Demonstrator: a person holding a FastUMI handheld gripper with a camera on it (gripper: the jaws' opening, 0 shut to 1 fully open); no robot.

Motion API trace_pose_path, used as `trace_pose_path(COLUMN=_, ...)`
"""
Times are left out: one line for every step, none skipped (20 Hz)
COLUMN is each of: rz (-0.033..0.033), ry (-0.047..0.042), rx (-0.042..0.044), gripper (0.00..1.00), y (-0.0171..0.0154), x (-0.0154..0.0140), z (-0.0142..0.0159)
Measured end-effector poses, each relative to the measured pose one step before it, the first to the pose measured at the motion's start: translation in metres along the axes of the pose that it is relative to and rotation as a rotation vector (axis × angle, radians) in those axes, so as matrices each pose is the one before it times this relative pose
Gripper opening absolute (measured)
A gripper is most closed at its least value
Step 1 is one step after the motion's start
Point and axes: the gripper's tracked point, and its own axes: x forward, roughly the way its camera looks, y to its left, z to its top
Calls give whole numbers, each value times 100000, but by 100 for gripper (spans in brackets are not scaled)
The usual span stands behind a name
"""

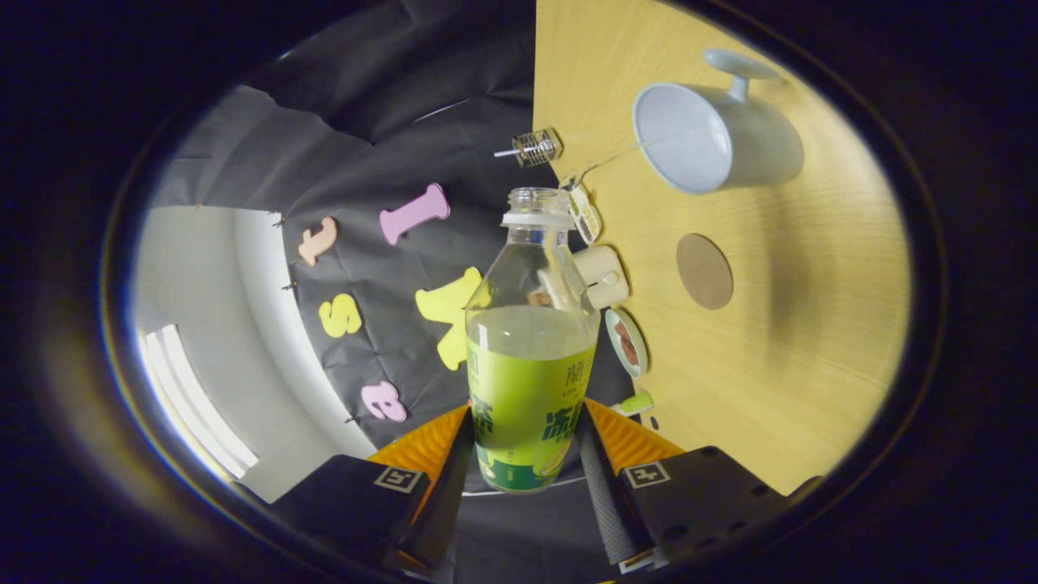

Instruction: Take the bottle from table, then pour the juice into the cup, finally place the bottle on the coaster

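My gripper [525,454] is shut on a clear uncapped bottle [531,324] with a green label, both fingers pressing its lower sides. Pale juice fills it to about the shoulder. The whole view is rolled, so the wooden table [811,365] stands like a wall to the right of the bottle. On it a white cup [714,138] with a handle shows its empty inside, beyond and right of the bottle's mouth. A round brown coaster [704,271] lies on the table right of the bottle's neck, between the cup and the fingers.
Along the table's back edge sit a small wire cage item [535,148], a tag on a string [584,212], a cream-coloured cylinder [602,276], a small round dish [627,341] and a small green object [635,403]. A white wall [203,324] stands to the left.
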Motion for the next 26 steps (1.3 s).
trace_pose_path(rz=821, ry=-241, rx=677, gripper=75, y=237, x=215, z=82)
trace_pose_path(rz=879, ry=-205, rx=738, gripper=75, y=94, x=131, z=16)
trace_pose_path(rz=180, ry=-355, rx=897, gripper=75, y=78, x=140, z=74)
trace_pose_path(rz=360, ry=-220, rx=585, gripper=75, y=-35, x=36, z=-144)
trace_pose_path(rz=49, ry=-165, rx=380, gripper=75, y=40, x=135, z=16)
trace_pose_path(rz=61, ry=22, rx=-49, gripper=75, y=40, x=36, z=-173)
trace_pose_path(rz=-29, ry=-60, rx=56, gripper=75, y=88, x=78, z=-120)
trace_pose_path(rz=436, ry=41, rx=424, gripper=75, y=146, x=175, z=-30)
trace_pose_path(rz=1410, ry=-50, rx=880, gripper=75, y=401, x=176, z=-66)
trace_pose_path(rz=1217, ry=-582, rx=1129, gripper=75, y=358, x=1, z=-105)
trace_pose_path(rz=765, ry=190, rx=1009, gripper=75, y=189, x=115, z=-101)
trace_pose_path(rz=308, ry=88, rx=979, gripper=75, y=97, x=-148, z=-328)
trace_pose_path(rz=459, ry=44, rx=748, gripper=75, y=127, x=21, z=-183)
trace_pose_path(rz=647, ry=-122, rx=806, gripper=75, y=222, x=76, z=-131)
trace_pose_path(rz=748, ry=-83, rx=1027, gripper=75, y=83, x=263, z=-31)
trace_pose_path(rz=833, ry=351, rx=860, gripper=75, y=297, x=84, z=-95)
trace_pose_path(rz=664, ry=140, rx=445, gripper=75, y=171, x=155, z=-54)
trace_pose_path(rz=590, ry=-293, rx=559, gripper=75, y=96, x=-19, z=7)
trace_pose_path(rz=660, ry=78, rx=553, gripper=75, y=91, x=2, z=-68)
trace_pose_path(rz=1143, ry=-218, rx=544, gripper=75, y=264, x=0, z=-93)
trace_pose_path(rz=1076, ry=-470, rx=371, gripper=75, y=178, x=5, z=18)
trace_pose_path(rz=990, ry=-284, rx=308, gripper=75, y=159, x=54, z=45)
trace_pose_path(rz=1021, ry=-143, rx=453, gripper=75, y=159, x=42, z=62)
trace_pose_path(rz=1403, ry=-334, rx=638, gripper=75, y=533, x=15, z=-86)
trace_pose_path(rz=1335, ry=-4, rx=771, gripper=75, y=691, x=-387, z=73)
trace_pose_path(rz=846, ry=-149, rx=571, gripper=75, y=359, x=-168, z=0)
